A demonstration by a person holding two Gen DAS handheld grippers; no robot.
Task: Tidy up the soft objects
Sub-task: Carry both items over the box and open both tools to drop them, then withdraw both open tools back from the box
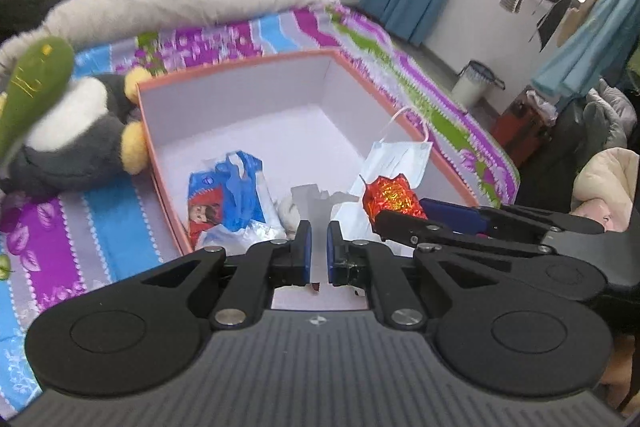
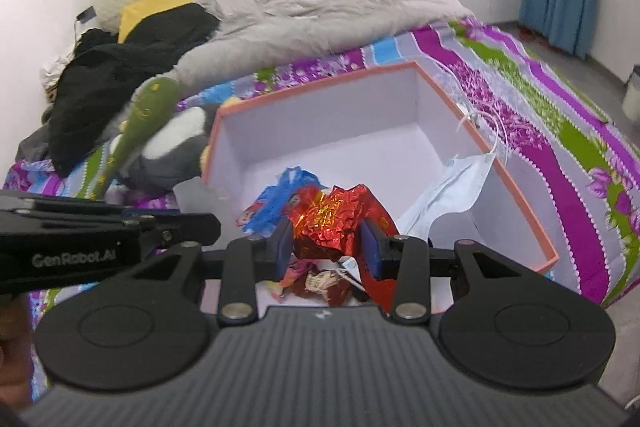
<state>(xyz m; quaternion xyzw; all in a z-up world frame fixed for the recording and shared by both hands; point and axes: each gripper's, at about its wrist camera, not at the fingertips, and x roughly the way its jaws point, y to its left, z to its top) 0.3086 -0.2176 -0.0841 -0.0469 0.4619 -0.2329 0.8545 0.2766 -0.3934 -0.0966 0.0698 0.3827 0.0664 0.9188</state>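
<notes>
Crumpled red foil wrapper [image 2: 332, 223]: clamped in my right gripper [image 2: 328, 247] above the pink-rimmed cardboard box [image 2: 520, 187]; left gripper [image 1: 319, 247] closed, empty. Grey-and-white plush penguin [image 1: 80, 131] remains outside on the bed.

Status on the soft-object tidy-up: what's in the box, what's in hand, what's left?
Done: a blue-and-red plastic bag lies inside the pink-rimmed box, and a face mask hangs over its right wall. In hand: the right gripper holds a crumpled red foil wrapper over the box; the left gripper is shut and empty. Left: the penguin plush and green plush lie on the bedspread beside the box.
</notes>
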